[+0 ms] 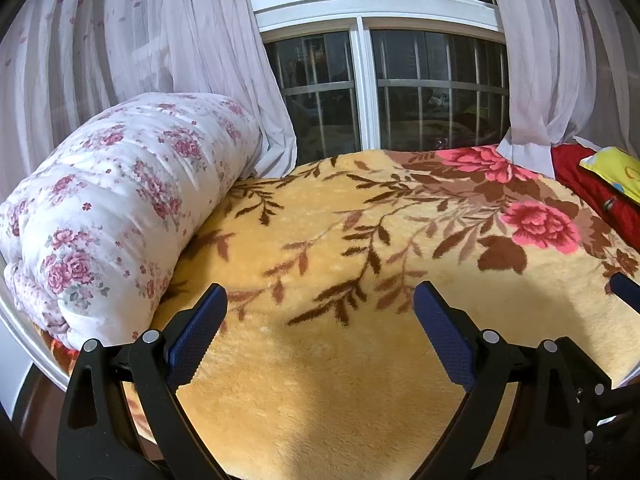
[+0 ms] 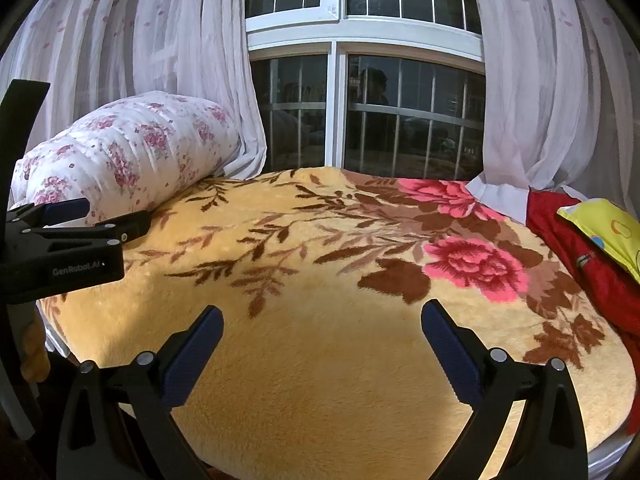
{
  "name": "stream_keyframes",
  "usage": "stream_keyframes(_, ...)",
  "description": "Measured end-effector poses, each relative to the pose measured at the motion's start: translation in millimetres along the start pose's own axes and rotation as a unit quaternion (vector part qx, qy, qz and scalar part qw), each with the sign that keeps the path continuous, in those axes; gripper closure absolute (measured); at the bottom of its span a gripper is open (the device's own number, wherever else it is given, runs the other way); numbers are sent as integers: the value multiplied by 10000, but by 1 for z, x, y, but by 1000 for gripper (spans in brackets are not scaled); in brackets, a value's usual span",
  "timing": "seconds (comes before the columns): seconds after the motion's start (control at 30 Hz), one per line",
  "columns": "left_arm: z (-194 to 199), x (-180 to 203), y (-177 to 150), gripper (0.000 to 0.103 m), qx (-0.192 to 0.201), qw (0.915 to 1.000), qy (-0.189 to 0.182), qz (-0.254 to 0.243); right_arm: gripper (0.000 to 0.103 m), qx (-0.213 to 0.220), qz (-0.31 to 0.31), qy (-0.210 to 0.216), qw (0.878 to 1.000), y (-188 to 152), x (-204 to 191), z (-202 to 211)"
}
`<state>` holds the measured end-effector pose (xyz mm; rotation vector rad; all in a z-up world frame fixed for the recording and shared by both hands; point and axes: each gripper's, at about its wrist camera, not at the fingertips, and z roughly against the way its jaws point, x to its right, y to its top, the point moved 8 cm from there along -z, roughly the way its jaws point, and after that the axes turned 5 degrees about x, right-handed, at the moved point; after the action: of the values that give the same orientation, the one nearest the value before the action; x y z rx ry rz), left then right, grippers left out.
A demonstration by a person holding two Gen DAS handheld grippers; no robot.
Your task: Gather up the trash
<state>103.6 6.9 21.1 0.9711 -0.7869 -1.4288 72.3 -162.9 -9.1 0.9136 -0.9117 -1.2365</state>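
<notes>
No trash shows in either view. My left gripper [image 1: 320, 296] is open and empty, held over the near part of a yellow floral blanket [image 1: 340, 380] on a bed. My right gripper [image 2: 322, 316] is open and empty over the same blanket [image 2: 320, 380]. The left gripper also shows from the side at the left edge of the right wrist view [image 2: 100, 216], hovering by the rolled quilt. A tip of the right gripper shows at the right edge of the left wrist view [image 1: 626, 286].
A rolled white quilt with pink flowers [image 1: 120, 208] [image 2: 132, 152] lies at the bed's left. A red cloth [image 2: 592, 264] and a yellow pillow [image 2: 608, 232] lie at the right. Sheer curtains [image 1: 160, 40] and a barred window [image 2: 360, 120] stand behind the bed.
</notes>
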Motion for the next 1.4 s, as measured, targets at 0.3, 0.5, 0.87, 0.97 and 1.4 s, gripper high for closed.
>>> stream_keyframes(0.3,2,2,4,11,47,10000,6,-32,5,28,-18,9,10000,1,1,1)
stream_keyframes(0.5,4,1,9,11,117,9999,34,-78,5,50,-36,-14,10000,4,6,3)
stream_keyframes(0.87,4,2,13,11,144,9999,18,-92,5,52,-64,-27,10000,6,10,3)
stream_keyframes(0.97,3,1,15,11,159,9998,0,-99,5,62,-78,-24,9999,7,10,3)
stream_keyframes(1.4,2,4,13,11,131,9999,-18,-72,5,99,-109,-101,9998,9,15,0)
